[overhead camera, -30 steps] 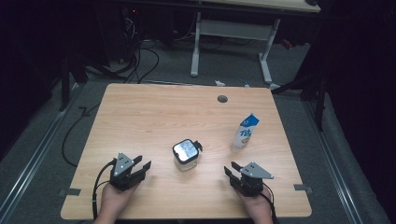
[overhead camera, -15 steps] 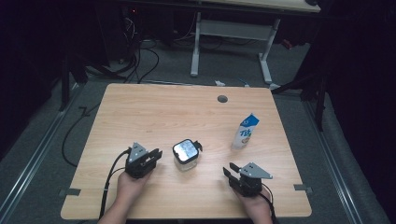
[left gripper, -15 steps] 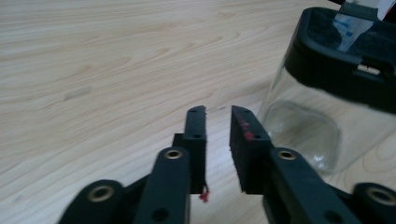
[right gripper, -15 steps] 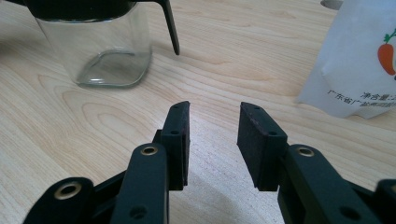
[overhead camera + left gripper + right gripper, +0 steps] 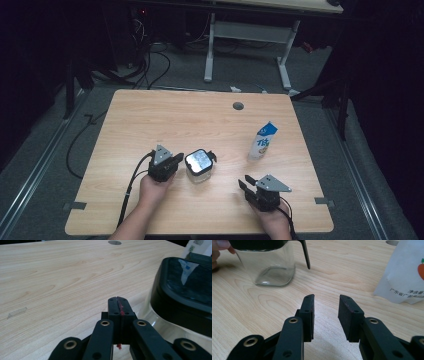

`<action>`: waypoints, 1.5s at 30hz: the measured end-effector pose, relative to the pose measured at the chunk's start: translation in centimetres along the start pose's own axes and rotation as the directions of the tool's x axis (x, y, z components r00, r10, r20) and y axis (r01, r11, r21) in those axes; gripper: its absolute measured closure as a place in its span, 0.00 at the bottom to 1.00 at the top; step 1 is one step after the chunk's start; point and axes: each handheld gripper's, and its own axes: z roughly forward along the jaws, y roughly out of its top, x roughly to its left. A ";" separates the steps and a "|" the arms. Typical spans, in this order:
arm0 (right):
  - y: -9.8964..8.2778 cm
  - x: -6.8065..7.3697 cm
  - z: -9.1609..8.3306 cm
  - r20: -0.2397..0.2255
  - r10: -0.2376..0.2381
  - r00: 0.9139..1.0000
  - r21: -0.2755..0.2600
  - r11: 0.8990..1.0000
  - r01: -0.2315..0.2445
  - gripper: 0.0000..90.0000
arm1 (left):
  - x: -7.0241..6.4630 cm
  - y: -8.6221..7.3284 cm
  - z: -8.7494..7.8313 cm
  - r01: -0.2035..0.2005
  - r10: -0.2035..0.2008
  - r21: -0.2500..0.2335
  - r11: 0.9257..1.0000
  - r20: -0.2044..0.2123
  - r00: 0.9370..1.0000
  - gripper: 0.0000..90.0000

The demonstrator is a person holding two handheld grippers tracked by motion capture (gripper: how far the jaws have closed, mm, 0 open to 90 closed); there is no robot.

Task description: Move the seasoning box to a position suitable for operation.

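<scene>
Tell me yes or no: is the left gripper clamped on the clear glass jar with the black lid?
No, the left gripper is shut on nothing, beside the jar.

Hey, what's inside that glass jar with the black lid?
The glass jar looks empty through its clear wall in the right gripper view, showing only its base. The black lid hides the top part.

Overhead light is falling evenly on the wooden table point(image 5: 165, 115), leaving the surrounding room sinking into darkness. Glare is glinting off the jar's black lid point(image 5: 198, 161). In both gripper views, the near jaws are blurring softly, and shadows are staying faint.
</scene>
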 end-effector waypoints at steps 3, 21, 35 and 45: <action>0.0 0.1 0.0 -0.002 0.002 1.000 0.002 1.000 -0.002 0.73 | 0.0 -0.2 0.5 0.005 -0.005 0.012 1.000 0.005 1.000 1.00; -0.1 0.2 0.2 -0.013 -0.005 1.000 0.007 1.000 0.005 0.73 | -0.9 0.2 1.0 0.023 -0.023 0.009 1.000 0.042 0.999 1.00; 0.0 0.4 0.3 -0.018 -0.009 1.000 0.010 1.000 0.010 0.73 | -2.5 -0.8 -0.6 -0.020 0.020 0.009 1.000 0.047 0.999 1.00; 0.0 0.5 0.3 -0.023 -0.004 1.000 0.011 1.000 0.004 0.73 | -4.0 -1.4 -1.8 -0.027 0.025 0.022 0.999 0.062 0.998 1.00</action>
